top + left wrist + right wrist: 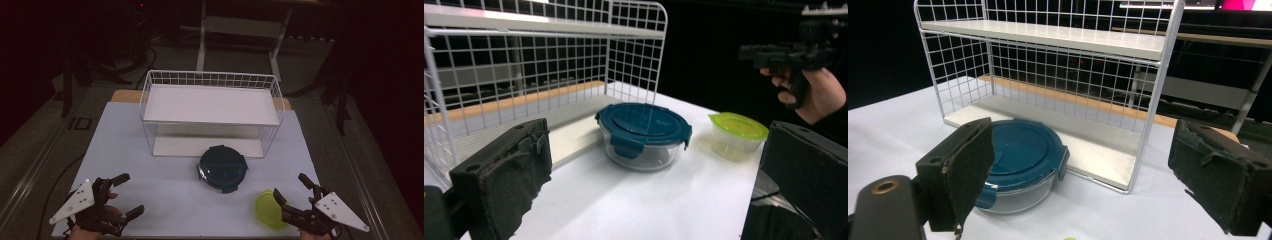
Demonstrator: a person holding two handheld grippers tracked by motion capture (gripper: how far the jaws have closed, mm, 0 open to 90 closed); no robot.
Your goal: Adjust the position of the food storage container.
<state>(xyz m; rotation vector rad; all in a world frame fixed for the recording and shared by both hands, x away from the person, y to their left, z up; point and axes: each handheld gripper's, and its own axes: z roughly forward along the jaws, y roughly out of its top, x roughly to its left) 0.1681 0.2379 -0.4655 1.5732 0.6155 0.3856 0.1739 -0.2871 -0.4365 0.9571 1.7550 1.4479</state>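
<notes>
- Left gripper [125, 195]: held low at the near left corner of the table [150, 200], with its jaws spread wide and nothing between them. Bare tabletop is seen on all sides of it, so room for a forward move is judged ample; the near table edge lies just behind the hand.
- Wire rack [212, 112]: set at the far middle of the table, with its two shelves seen bare. Nothing is judged to have been placed yet.
- Blue-lidded glass container [222, 168]: set on the table just in front of the rack's lower shelf, lid clipped on, untouched by either gripper. An open path is left to it from both sides.
- Green-lidded container [270, 209]: set near the front right, close to the near edge and just beside the right gripper; it stands apart from the blue-lidded one.
- Right gripper [289, 189]: held at the near right corner, jaws wide apart and empty. No grasp is judged to have begun; all handling remains to be done.
</notes>
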